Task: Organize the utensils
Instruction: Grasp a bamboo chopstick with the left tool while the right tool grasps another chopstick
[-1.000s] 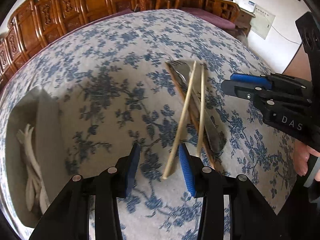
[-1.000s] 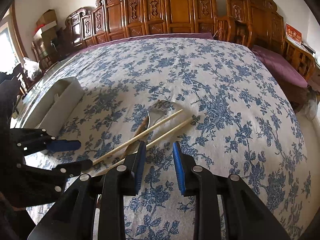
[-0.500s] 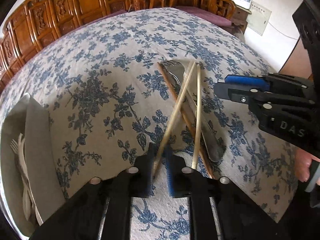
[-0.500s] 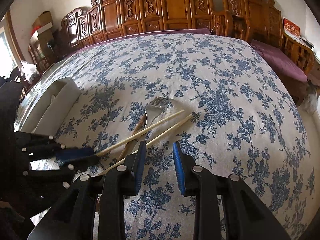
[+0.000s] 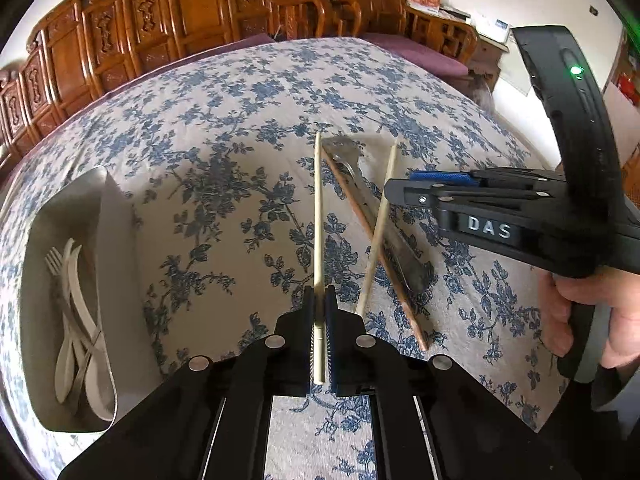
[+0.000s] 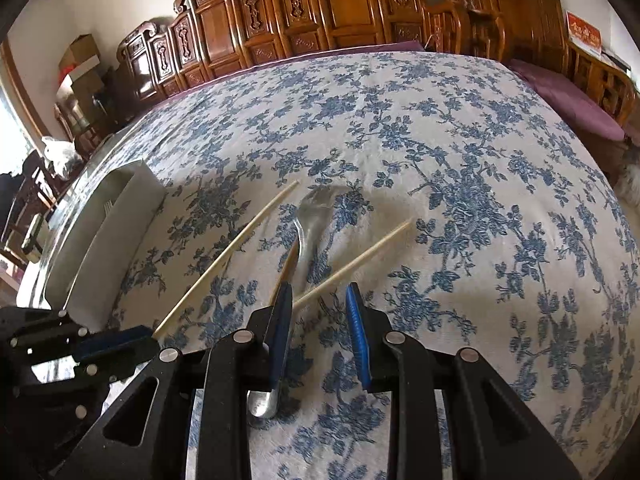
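Left gripper (image 5: 319, 312) is pinching one pale chopstick (image 5: 317, 216) above the floral tablecloth (image 5: 224, 184); right gripper (image 6: 320, 300) is hovering parted over the second chopstick (image 6: 356, 260), metal fork (image 6: 308, 224) and brown chopstick (image 5: 372, 236). White tray (image 5: 116, 240) is sitting leftward, holding cutlery.

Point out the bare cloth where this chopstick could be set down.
Free: the floral tablecloth between the white tray and the held chopstick, and the far stretch toward the wooden chairs. Crowded: by the right gripper, where the metal fork, second pale chopstick and brown chopstick overlap.
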`<state>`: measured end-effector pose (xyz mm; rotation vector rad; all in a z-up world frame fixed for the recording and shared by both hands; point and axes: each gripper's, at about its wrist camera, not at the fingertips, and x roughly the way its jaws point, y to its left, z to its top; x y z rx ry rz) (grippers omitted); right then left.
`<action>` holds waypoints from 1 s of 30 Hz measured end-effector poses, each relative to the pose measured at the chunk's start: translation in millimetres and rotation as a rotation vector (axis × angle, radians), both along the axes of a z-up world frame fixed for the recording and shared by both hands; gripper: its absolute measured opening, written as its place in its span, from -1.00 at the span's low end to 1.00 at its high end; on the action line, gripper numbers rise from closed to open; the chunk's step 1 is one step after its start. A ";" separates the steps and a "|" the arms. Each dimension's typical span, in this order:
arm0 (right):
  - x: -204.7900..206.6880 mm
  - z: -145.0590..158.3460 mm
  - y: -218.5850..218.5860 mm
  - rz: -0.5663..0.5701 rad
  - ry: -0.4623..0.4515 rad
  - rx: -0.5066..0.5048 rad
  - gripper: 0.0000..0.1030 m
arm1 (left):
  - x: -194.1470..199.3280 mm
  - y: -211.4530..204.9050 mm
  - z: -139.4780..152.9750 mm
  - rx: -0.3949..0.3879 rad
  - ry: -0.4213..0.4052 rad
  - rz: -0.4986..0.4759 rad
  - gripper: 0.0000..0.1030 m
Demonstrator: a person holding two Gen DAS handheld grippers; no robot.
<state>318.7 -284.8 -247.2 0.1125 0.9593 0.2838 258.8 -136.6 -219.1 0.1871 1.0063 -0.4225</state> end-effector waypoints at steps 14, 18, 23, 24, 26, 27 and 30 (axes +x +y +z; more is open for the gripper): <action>15.8 -12.9 13.6 -0.028 0.047 -0.008 -0.40 | -17.3 13.6 17.7 -0.009 -0.036 0.031 -0.92; 16.9 -12.8 17.8 -0.029 0.051 -0.027 -0.39 | -22.5 14.3 20.2 -0.003 -0.039 0.036 -0.92; 13.9 -13.2 5.7 -0.036 0.067 -0.010 -0.59 | -30.0 12.1 26.3 0.014 -0.061 0.031 -0.92; 13.4 -12.9 2.9 -0.039 0.069 -0.007 -0.61 | -30.8 11.6 27.3 0.014 -0.064 0.031 -0.92; 11.3 -12.2 -5.2 -0.054 0.069 -0.004 -0.70 | -31.2 10.8 28.9 0.013 -0.067 0.031 -0.92; 10.9 -11.9 -8.6 -0.062 0.070 -0.002 -0.71 | -31.3 10.0 29.8 0.011 -0.068 0.031 -0.92; 10.0 -11.8 -19.9 -0.100 0.073 -0.023 -0.79 | -31.7 7.1 30.1 0.014 -0.069 0.026 -0.92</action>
